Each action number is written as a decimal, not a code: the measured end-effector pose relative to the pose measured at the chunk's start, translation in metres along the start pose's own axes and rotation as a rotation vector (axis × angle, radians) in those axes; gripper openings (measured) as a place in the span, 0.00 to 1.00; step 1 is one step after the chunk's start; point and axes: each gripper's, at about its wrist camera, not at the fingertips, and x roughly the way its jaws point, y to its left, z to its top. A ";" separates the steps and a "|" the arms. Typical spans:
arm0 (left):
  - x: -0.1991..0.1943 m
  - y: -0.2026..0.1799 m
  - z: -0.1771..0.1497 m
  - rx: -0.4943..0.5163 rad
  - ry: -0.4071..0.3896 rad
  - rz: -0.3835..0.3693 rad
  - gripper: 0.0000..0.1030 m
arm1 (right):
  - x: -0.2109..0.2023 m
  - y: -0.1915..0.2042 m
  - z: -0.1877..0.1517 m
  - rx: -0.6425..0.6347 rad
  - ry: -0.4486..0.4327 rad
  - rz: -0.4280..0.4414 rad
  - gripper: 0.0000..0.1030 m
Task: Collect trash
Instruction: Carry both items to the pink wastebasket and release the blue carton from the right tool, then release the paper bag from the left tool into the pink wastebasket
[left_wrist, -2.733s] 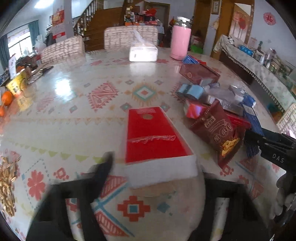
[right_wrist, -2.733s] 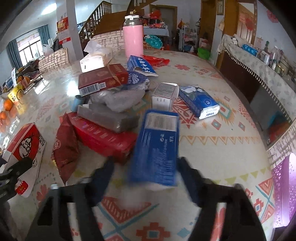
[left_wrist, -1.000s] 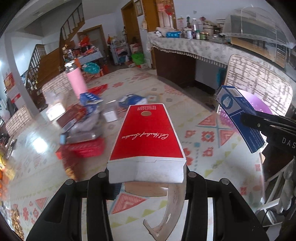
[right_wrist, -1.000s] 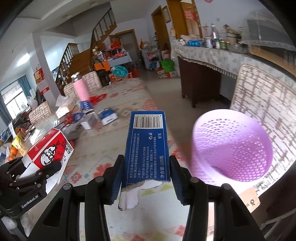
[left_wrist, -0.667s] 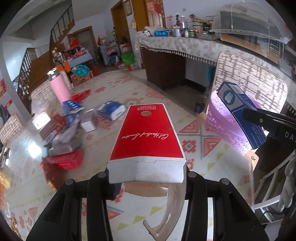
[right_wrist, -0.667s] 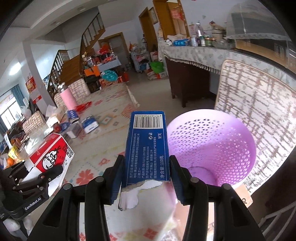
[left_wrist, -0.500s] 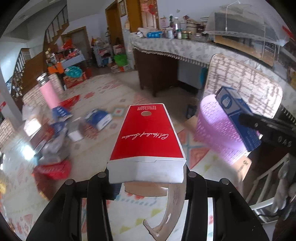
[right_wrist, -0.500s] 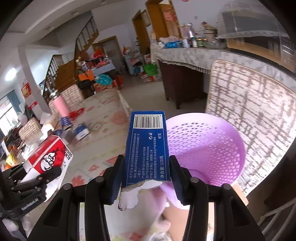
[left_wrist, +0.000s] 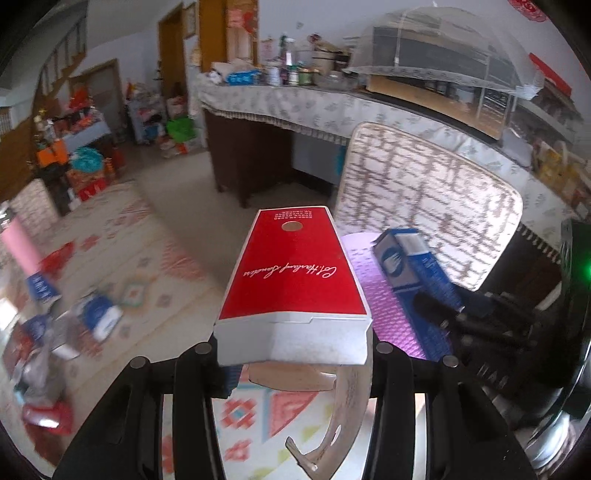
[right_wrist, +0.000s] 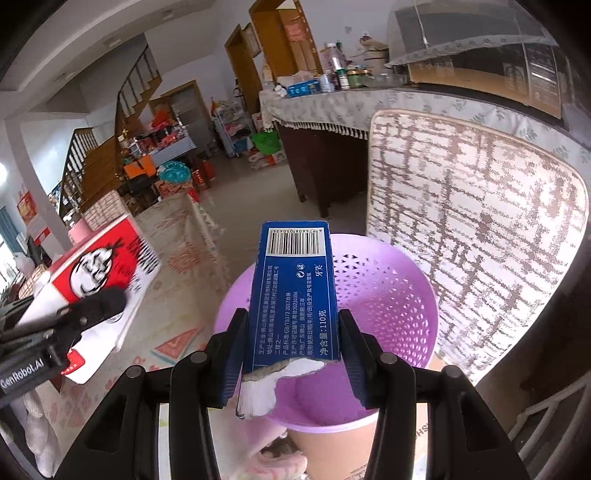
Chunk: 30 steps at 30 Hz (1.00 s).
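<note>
The purple perforated wastebasket (right_wrist: 388, 295) is the thing to watch: it stands on a cardboard box just in front of a chair with a woven cover (right_wrist: 472, 229), and as far as I can see inside it holds nothing yet. The right gripper (right_wrist: 291, 354) hangs right over its near rim, jaws partly open and clamped on the sides of a blue toothpaste carton (right_wrist: 295, 295) with a torn near end, the carton's barcode end reaching out over the basket's mouth. Left of the basket, over the patterned table edge, the left gripper (left_wrist: 291, 350) pinches a red-and-white fried-chicken takeaway box (left_wrist: 295, 269) by its white end, jaws likewise partly apart and pressed to the box's sides; a curled strip of card dangles beneath it. So both pieces are lifted and brought to the basket but neither is dropped, and I'd say the carton is the nearer to going in. Further from the basket, back along the table (left_wrist: 155, 258), more rubbish lies scattered: blue packets (left_wrist: 99, 317), a red wrapper (left_wrist: 48, 417) and other blurred litter, so most of the collecting looks to be ahead
</note>
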 end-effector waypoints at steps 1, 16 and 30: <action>0.007 -0.005 0.007 0.006 0.006 -0.020 0.43 | 0.001 -0.003 0.001 0.004 0.001 -0.007 0.51; 0.005 -0.013 0.010 0.021 -0.009 -0.072 0.79 | 0.015 -0.014 -0.002 0.062 0.030 -0.038 0.60; -0.095 0.044 -0.077 -0.087 -0.031 0.011 0.83 | -0.001 0.068 -0.031 -0.013 0.053 0.062 0.69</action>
